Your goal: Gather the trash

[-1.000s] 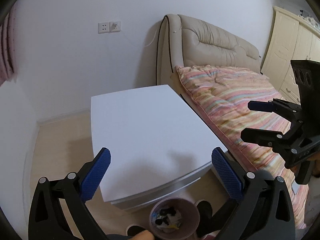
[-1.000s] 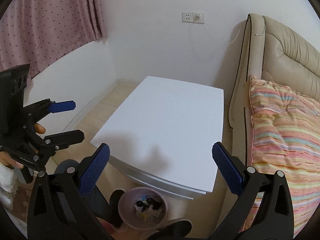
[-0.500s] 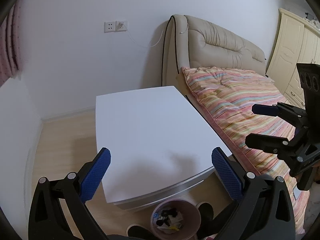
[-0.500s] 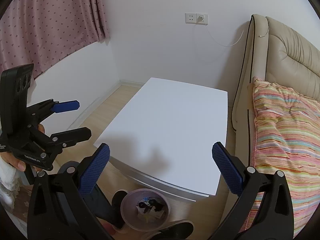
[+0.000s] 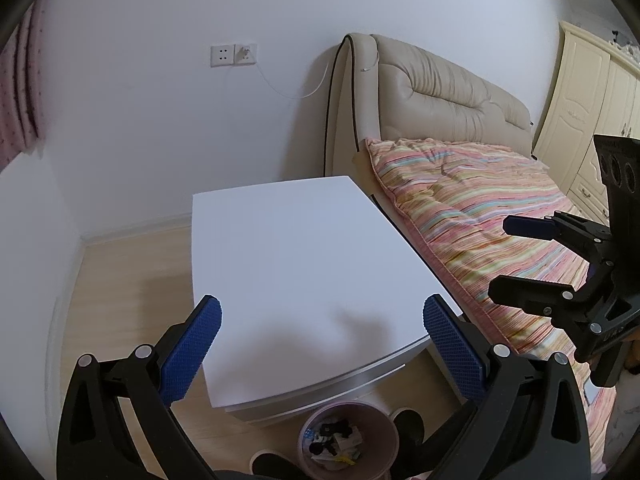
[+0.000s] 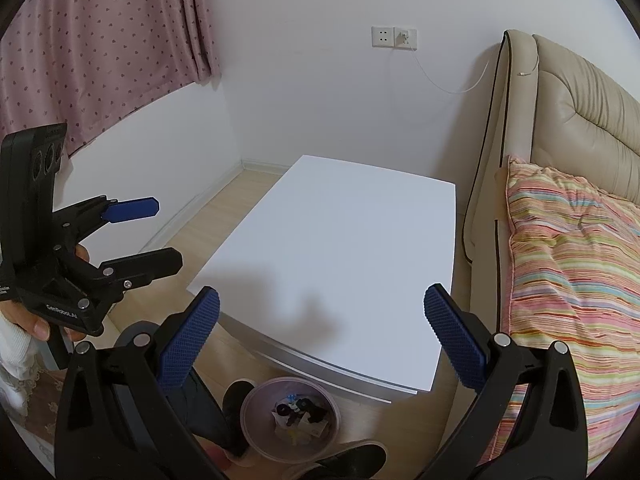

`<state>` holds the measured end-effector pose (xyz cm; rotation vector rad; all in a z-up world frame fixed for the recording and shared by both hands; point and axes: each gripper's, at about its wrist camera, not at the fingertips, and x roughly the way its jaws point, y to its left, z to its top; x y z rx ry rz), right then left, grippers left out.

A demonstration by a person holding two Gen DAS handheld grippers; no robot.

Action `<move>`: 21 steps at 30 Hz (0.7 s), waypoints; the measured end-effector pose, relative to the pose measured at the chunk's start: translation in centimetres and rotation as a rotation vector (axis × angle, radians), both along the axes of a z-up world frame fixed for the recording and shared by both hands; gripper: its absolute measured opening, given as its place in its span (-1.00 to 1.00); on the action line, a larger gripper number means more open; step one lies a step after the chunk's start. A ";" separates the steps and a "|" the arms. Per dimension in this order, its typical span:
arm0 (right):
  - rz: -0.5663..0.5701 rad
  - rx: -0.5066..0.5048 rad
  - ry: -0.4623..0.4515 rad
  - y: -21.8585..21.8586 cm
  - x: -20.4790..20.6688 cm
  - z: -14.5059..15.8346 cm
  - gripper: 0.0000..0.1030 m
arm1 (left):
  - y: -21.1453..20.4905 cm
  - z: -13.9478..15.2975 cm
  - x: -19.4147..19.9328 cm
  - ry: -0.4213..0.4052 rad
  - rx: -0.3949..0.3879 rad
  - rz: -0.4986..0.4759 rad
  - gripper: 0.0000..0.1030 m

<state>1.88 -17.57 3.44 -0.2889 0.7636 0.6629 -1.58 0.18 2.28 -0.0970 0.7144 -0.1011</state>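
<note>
A small pink trash bin (image 5: pixel 347 436) with scraps of trash inside stands on the floor just in front of a white bedside table (image 5: pixel 296 264); it also shows in the right wrist view (image 6: pixel 291 420). My left gripper (image 5: pixel 320 344) is open and empty, held above the table's near edge. My right gripper (image 6: pixel 320 340) is open and empty too, at about the same height. Each gripper shows in the other's view, the right one (image 5: pixel 508 258) over the bed, the left one (image 6: pixel 166 236) over the floor. The table top bears nothing.
A bed with a striped quilt (image 5: pixel 480 216) and a beige padded headboard (image 5: pixel 436 96) stands right of the table. A wall socket with a white cable (image 6: pixel 394 37) is behind it. Pink curtain (image 6: pixel 100 40) at left, cream wardrobe (image 5: pixel 592 92) at far right. Dark shoes (image 5: pixel 404 426) are beside the bin.
Both grippers have drawn back and up a little, so the table and bin look smaller and more of the wall shows. Both stay open and empty.
</note>
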 end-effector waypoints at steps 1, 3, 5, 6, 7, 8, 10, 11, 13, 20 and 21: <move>0.000 0.000 0.000 0.0 0.0 0.0 0.94 | 0.0 0.0 0.0 0.000 0.000 0.000 0.88; 0.001 0.000 0.000 0.0 0.0 0.0 0.94 | 0.0 0.0 0.0 0.001 -0.001 0.000 0.88; 0.002 0.000 0.000 0.0 0.0 0.0 0.94 | -0.1 0.0 0.0 0.001 0.000 0.000 0.88; 0.002 -0.001 0.000 0.1 0.0 0.0 0.94 | -0.1 0.0 0.0 0.002 0.001 -0.001 0.88; 0.002 -0.001 0.000 0.1 0.0 0.0 0.94 | -0.1 0.0 0.0 0.003 0.001 -0.001 0.88; 0.002 -0.001 0.001 0.0 0.0 0.0 0.94 | -0.1 0.0 0.0 0.003 0.001 -0.002 0.88; 0.002 -0.001 0.001 0.0 0.0 0.0 0.94 | -0.1 0.0 0.0 0.004 0.002 -0.001 0.88; 0.002 -0.001 0.001 0.0 0.0 0.0 0.94 | -0.2 -0.1 0.0 0.005 0.001 -0.001 0.88; 0.003 -0.001 0.001 0.0 0.0 0.0 0.94 | -0.2 -0.1 0.0 0.005 0.003 -0.001 0.88; 0.003 -0.003 0.003 0.0 -0.1 -0.2 0.94 | -0.2 -0.3 0.1 0.012 0.001 -0.002 0.88; 0.002 -0.003 0.003 0.0 -0.1 -0.2 0.94 | -0.2 -0.3 0.1 0.013 0.002 -0.002 0.88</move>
